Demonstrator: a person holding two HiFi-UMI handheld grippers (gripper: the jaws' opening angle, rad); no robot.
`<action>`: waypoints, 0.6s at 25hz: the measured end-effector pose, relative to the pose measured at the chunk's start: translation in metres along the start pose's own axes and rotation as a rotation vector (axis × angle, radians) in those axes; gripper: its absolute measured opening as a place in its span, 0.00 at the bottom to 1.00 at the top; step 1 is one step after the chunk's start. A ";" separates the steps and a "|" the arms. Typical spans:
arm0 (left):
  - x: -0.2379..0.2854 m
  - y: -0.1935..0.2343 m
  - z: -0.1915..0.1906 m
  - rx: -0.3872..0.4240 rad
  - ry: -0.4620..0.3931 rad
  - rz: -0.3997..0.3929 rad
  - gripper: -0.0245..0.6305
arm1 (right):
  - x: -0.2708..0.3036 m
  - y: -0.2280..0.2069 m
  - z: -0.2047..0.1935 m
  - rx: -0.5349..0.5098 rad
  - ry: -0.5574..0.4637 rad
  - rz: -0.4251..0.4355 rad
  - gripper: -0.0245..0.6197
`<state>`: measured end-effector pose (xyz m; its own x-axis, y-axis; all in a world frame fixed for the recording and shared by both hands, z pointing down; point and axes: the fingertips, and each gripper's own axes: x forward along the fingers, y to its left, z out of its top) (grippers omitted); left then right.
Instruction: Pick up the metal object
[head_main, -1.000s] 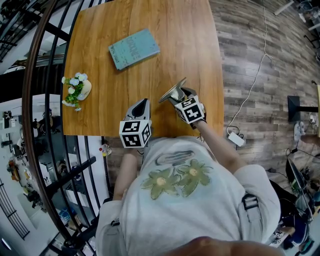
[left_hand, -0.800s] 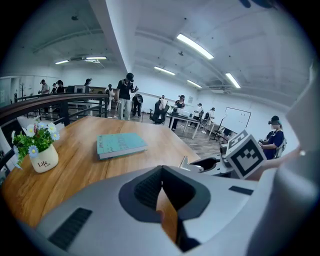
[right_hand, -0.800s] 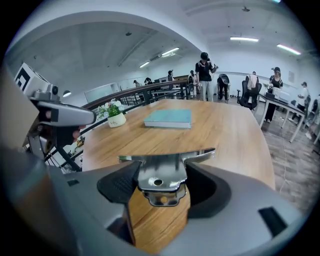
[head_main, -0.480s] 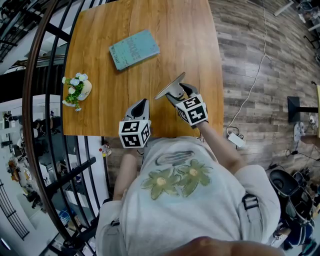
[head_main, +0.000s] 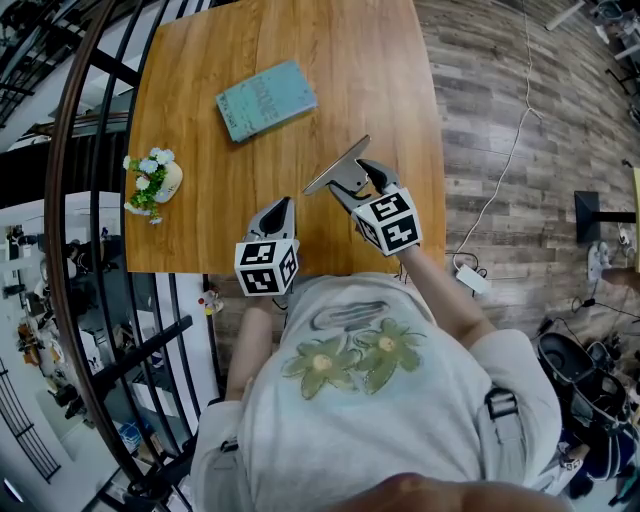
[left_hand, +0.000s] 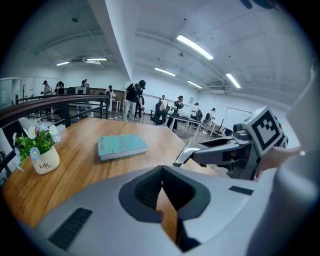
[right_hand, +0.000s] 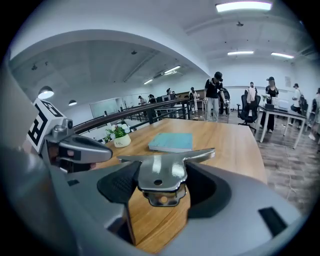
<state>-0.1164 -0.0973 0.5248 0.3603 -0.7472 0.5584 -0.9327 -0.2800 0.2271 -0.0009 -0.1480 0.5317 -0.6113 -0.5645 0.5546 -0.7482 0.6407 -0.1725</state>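
You're in an open-plan office. Past your wooden tabletop (head_main: 300, 40) and the railing (left_hand: 55, 102), people (left_hand: 134, 97) stand among desks (right_hand: 280, 107) and office chairs (right_hand: 245, 112) under ceiling strip lights (left_hand: 195, 46).

The metal object (right_hand: 161, 172) is a polished, silver-coloured piece: a long flat crossbar with tapered ends is joined to a short, broad stem. One round hole is seen in the stem, and a bent tab with a second hole is seen below it. The stem is clamped between the jaws of the right gripper (head_main: 362, 185). The crossbar is carried roughly level ahead of the jaws, clear of the table (head_main: 330, 80), over its near right part.
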 end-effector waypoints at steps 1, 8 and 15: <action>0.000 0.000 0.000 0.001 0.000 0.000 0.06 | -0.001 0.001 0.003 -0.002 -0.008 0.001 0.50; 0.000 0.001 0.001 0.001 0.000 -0.002 0.06 | -0.013 0.004 0.019 -0.004 -0.058 0.008 0.50; -0.001 0.006 0.000 0.000 0.001 0.002 0.06 | -0.024 0.010 0.039 -0.009 -0.122 0.018 0.50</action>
<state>-0.1221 -0.0985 0.5258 0.3585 -0.7474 0.5593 -0.9334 -0.2787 0.2259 -0.0040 -0.1480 0.4846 -0.6523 -0.6115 0.4479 -0.7345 0.6560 -0.1740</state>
